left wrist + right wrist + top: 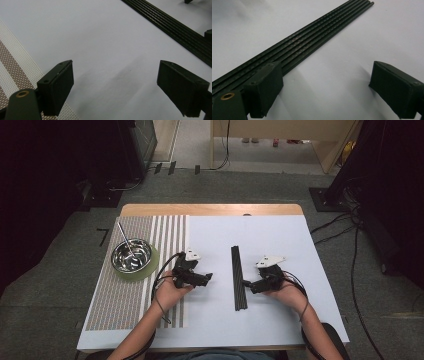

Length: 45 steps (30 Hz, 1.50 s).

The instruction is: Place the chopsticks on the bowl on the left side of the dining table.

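Note:
Several thin black rods (239, 277) lie side by side in a flat row on the white sheet, running away from me. My left gripper (207, 278) rests left of them, pointing right, jaws open over bare sheet. In the left gripper view (115, 72) nothing lies between the jaws and the rods (175, 27) cross the upper right. My right gripper (247, 283) sits just right of the rods, pointing left at them. In the right gripper view (325, 72) it is open and empty, with one jaw at the edge of the rods (312, 42).
A steel bowl (131, 255) stands on a round green mat (150, 268) atop a striped placemat (120, 295) at the left, with a thin metal utensil (124, 235) leaning in it. The wooden table edge (210, 210) lies beyond the sheet. Cables trail on the floor to the right.

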### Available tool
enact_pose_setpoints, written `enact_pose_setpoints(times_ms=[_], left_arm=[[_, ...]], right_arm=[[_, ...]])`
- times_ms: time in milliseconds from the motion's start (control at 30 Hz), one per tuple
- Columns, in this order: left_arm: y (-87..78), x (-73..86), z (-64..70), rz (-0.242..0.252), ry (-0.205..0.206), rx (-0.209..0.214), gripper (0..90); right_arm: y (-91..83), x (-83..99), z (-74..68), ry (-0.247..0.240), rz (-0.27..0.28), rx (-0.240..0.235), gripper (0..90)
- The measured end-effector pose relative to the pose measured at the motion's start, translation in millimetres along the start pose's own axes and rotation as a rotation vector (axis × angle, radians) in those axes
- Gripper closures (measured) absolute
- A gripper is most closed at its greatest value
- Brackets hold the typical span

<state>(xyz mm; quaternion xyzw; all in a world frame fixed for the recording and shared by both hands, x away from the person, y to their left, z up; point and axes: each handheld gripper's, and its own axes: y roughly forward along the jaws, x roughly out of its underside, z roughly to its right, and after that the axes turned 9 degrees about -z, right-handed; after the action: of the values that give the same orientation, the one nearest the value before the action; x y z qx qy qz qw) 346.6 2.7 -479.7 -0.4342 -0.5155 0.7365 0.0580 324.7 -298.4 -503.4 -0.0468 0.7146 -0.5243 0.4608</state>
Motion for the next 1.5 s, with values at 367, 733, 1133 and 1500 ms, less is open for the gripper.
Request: enact_pose_setpoints(times_ms=[367,733,1133,1500], left_arm=[[1.2,-1.8,7.8,0.002,0.015,0.004,14.3],[2.6,-3.4,14.5,-0.004,0.021,0.009,14.3],[5.6,-4.9,22.2,-0.021,0.022,0.021,14.3],[8.2,-5.9,30.9,-0.019,0.030,0.029,14.3]], right_arm=[[0.0,0.0,0.0,0.000,0.000,0.000,10.9],[0.0,0.0,0.0,0.000,0.000,0.000,10.9],[0.0,0.0,0.0,0.000,0.000,0.000,10.9],[0.0,0.0,0.0,0.000,0.000,0.000,10.9]])
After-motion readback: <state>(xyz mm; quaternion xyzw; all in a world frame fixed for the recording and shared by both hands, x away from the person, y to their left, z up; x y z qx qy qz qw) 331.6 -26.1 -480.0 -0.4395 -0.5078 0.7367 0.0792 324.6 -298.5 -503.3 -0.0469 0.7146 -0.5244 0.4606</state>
